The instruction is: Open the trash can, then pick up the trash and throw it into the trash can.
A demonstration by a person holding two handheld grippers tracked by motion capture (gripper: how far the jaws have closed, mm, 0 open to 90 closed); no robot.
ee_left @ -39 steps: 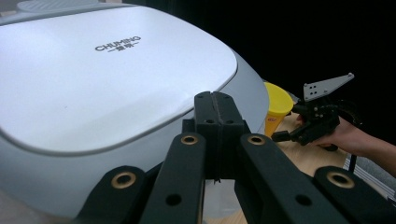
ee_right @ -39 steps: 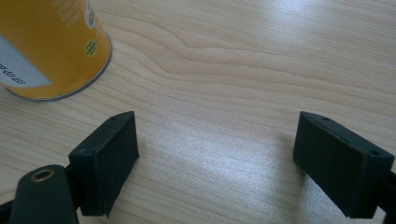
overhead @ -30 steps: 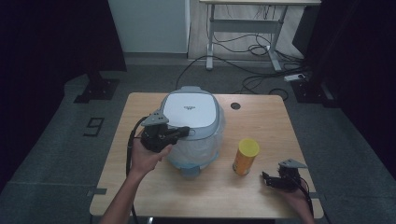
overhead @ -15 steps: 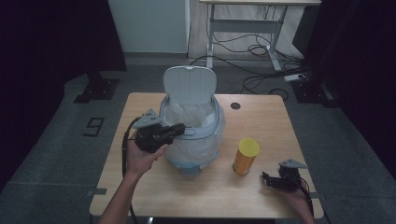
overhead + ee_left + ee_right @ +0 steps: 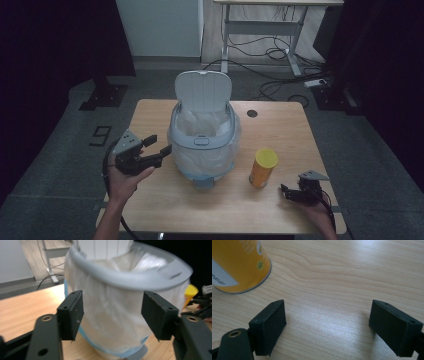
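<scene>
With the bin (image 5: 202, 145) mid-table, lid up, and the left gripper (image 5: 159, 150) just opening on nothing, the right gripper (image 5: 290, 193), jaws apart, should grasp the yellow can (image 5: 263, 168) squarely near the front edge.

floor: grey floor (image 5: 60, 150), dim
far side: white wall panel (image 5: 160, 27), desk frame (image 5: 260, 30), loose cables (image 5: 270, 50)
sides: dark curtains (image 5: 50, 45)
</scene>
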